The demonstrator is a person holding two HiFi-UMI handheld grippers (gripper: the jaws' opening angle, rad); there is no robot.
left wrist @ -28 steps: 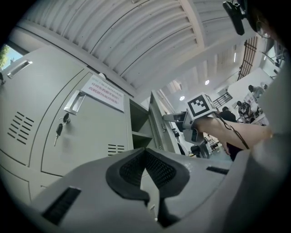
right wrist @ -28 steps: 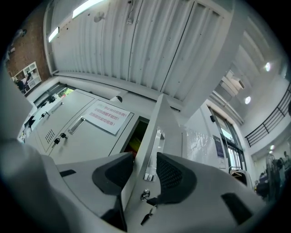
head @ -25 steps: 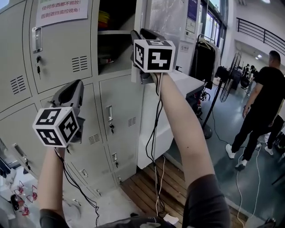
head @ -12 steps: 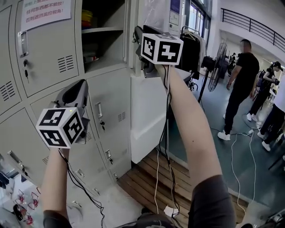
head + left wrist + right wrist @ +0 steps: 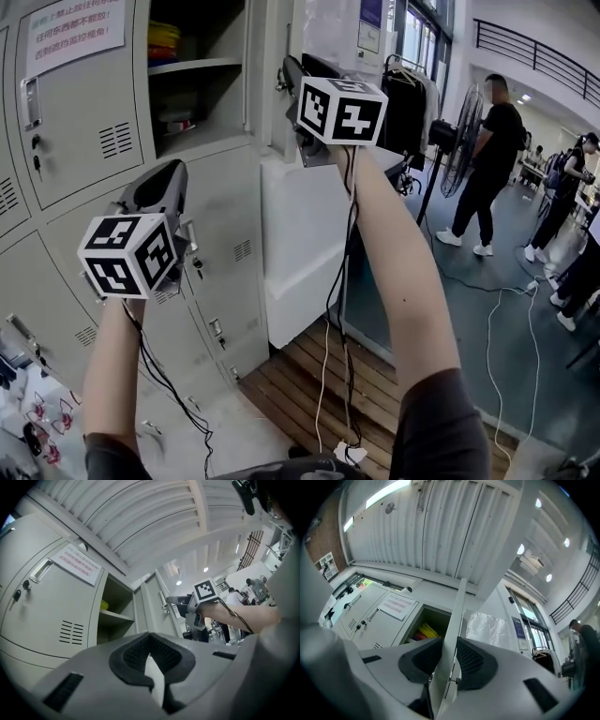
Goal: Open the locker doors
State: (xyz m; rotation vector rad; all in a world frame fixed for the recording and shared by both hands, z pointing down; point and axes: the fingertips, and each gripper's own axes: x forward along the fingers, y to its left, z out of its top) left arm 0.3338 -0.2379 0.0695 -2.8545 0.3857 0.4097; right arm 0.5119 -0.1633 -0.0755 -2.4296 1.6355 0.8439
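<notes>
Upper locker door [image 5: 270,66] swings wider, its edge clamped in the right hand-held gripper [image 5: 292,75]. Left hand-held gripper [image 5: 161,183] draws toward the handle [image 5: 188,236] of the door below, now just beside it. Person in black [image 5: 486,159] walks off, now by the fan [image 5: 461,141]

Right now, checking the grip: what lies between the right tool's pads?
The door, edge-on, clamped by the right tool; seen in the right gripper view.

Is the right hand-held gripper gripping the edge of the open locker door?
Yes: the right hand-held gripper pinches the edge of the open locker door between its two pads.
</notes>
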